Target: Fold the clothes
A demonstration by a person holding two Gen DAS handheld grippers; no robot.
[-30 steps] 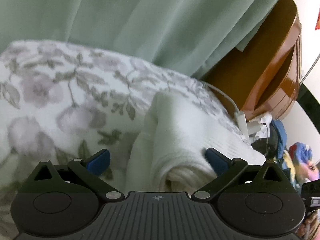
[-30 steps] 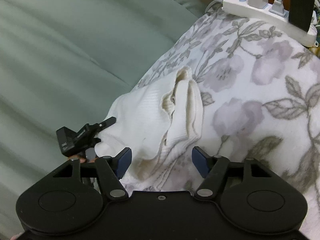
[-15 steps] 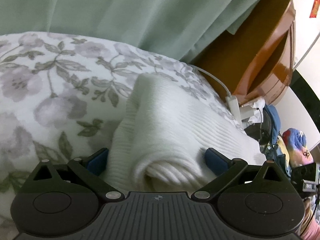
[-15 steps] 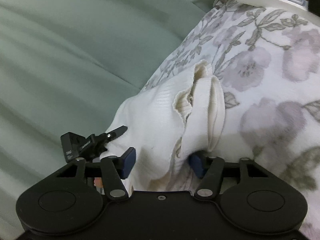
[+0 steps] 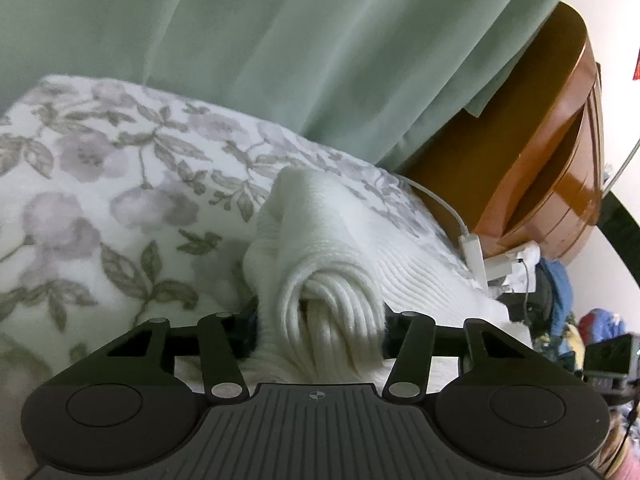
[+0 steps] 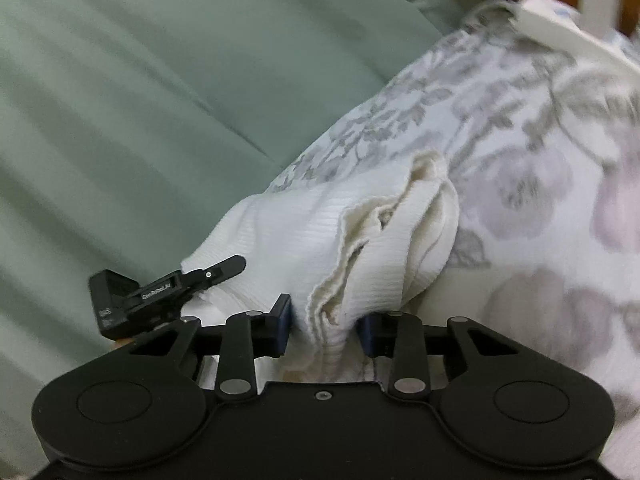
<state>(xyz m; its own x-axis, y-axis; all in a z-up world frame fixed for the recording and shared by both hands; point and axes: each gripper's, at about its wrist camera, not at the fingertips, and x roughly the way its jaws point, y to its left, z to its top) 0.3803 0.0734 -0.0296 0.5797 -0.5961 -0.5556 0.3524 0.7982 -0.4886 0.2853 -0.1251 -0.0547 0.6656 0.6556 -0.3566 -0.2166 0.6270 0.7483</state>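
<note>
Between both closing tongs, left tongs (image 5: 320,328) and right tongs (image 6: 326,330), bunches the white sweater (image 5: 332,280), stretching lengthwise ahead across the bed (image 5: 100,200).

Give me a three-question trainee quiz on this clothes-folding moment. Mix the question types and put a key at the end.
1. True or false: the white ribbed knit garment lies on a floral-patterned bedcover.
2. Multiple choice: what sits between the fingers of the left gripper? A) a power strip B) a bunched roll of the knit garment C) nothing
3. Short answer: what part of the garment is between the fingers of the right gripper, whose jaws are closing?

Key: 1. true. 2. B. 3. A gathered bunch of its layered edges, with several raw hems showing.
</note>
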